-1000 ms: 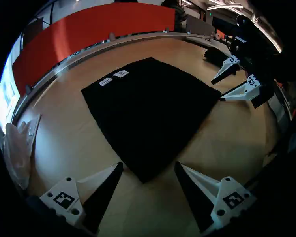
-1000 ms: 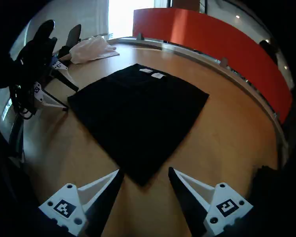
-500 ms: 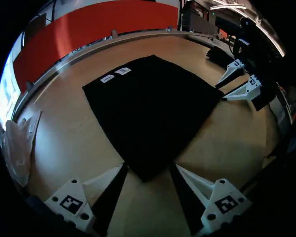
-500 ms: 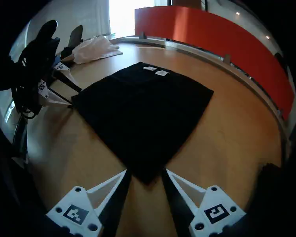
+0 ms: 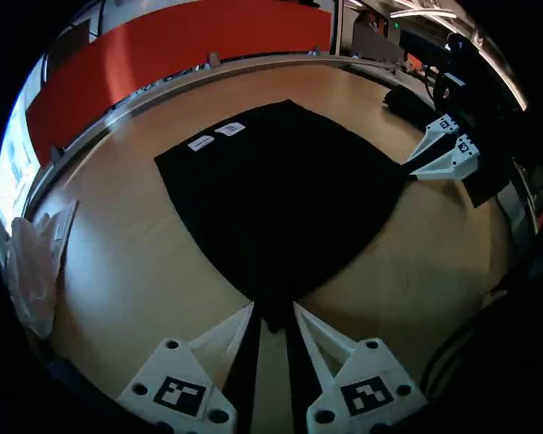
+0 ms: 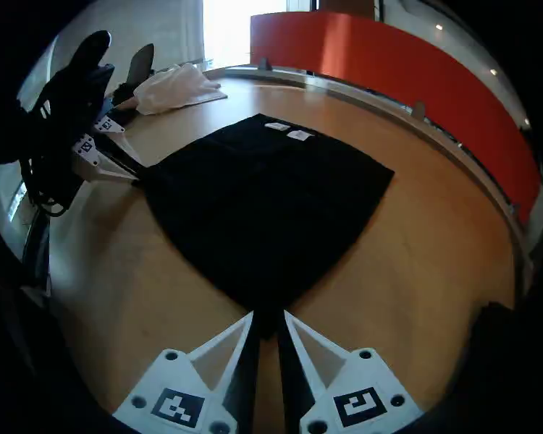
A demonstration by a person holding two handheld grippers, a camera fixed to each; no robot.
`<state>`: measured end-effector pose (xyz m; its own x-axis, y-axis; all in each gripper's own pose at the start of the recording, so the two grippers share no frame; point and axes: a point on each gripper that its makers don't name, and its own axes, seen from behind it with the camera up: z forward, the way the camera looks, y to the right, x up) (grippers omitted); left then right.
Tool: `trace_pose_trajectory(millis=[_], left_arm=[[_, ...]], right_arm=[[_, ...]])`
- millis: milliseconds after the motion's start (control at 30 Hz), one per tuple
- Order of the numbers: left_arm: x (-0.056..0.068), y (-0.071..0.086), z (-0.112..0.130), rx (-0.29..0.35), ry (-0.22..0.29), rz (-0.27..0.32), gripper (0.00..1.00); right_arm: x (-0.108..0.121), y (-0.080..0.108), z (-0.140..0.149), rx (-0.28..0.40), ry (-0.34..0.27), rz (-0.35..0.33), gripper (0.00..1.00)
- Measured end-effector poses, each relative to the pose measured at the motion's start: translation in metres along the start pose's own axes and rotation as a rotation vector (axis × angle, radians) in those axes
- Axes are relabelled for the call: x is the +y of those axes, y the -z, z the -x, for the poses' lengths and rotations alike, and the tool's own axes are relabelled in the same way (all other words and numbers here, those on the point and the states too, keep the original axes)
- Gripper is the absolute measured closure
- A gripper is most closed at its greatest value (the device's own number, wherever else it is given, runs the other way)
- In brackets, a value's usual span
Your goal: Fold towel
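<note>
Wooden table, red partition along its far edge. Black towel lies flat mid-table, white labels near its far edge. My left gripper has its fingers drawn close, pinching the near towel corner. My right gripper does the same on its own nearest corner. Pale plastic bag sits well apart from the towel.

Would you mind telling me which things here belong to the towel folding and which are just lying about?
For the job: black towel; left claw and right claw, each at a towel corner; wooden table beneath.
Lying about: white crumpled bundle; dark object at the table's far edge; red partition.
</note>
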<state>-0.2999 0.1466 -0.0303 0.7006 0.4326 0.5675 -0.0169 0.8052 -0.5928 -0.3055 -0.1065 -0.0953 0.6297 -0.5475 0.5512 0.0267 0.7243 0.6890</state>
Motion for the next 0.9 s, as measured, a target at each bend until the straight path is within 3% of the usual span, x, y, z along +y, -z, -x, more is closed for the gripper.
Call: trace_pose_trajectory(millis=[100,367,900], left_arm=[[0.001,-0.001,-0.002,0.000,0.014,-0.001,0.87],[0.002,0.003,-0.005,0.005,0.020,-0.013,0.88],[0.006,0.048,-0.021,0.032,0.104,-0.020,0.88]], right_arm=[[0.000,0.001,-0.001,0.001,-0.001,0.005,0.88],[0.001,0.007,-0.008,0.027,-0.019,0.011,0.89],[-0.004,0.050,-0.048,0.130,-0.037,0.025,0.89]])
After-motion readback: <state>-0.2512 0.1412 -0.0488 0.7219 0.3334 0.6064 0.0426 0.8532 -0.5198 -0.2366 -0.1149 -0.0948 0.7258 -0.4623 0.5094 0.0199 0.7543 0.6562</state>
